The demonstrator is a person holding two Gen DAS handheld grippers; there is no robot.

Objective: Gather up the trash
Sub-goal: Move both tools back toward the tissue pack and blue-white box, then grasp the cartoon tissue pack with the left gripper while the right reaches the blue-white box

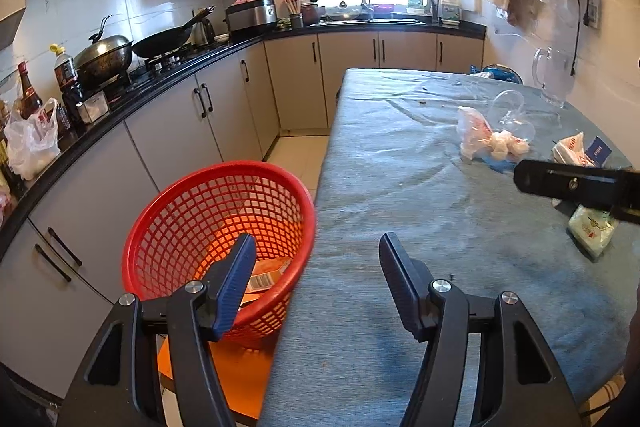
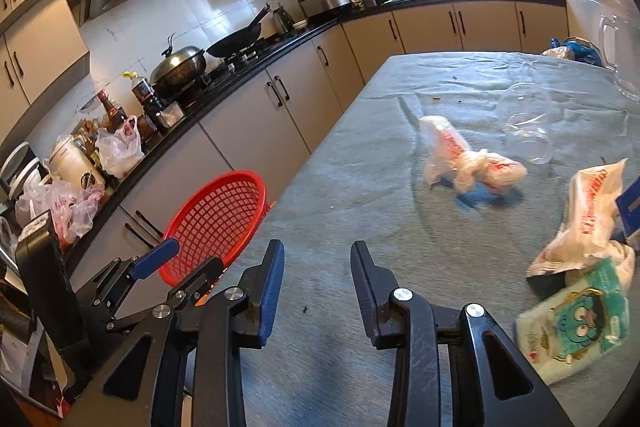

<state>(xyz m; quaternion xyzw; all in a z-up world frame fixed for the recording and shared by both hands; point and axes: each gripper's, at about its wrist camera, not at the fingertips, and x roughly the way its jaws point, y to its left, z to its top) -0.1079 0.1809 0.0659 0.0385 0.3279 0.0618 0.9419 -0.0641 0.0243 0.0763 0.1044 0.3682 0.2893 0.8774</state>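
Trash (image 2: 472, 163) lies scattered on the cloth-covered counter (image 2: 360, 187), none of it gripped yet; a pickup looks next.

The right hand-held gripper (image 2: 318, 263) hovers low over the counter, jaws wide apart and empty; it needs to reach forward to the crumpled bag. The left hand-held gripper (image 1: 316, 255), also wide open and empty, hangs at the counter edge just beside the red basket (image 1: 168, 219).

Red basket (image 1: 208, 227) beside table (image 1: 400, 187), left gripper (image 1: 316, 259) spread empty
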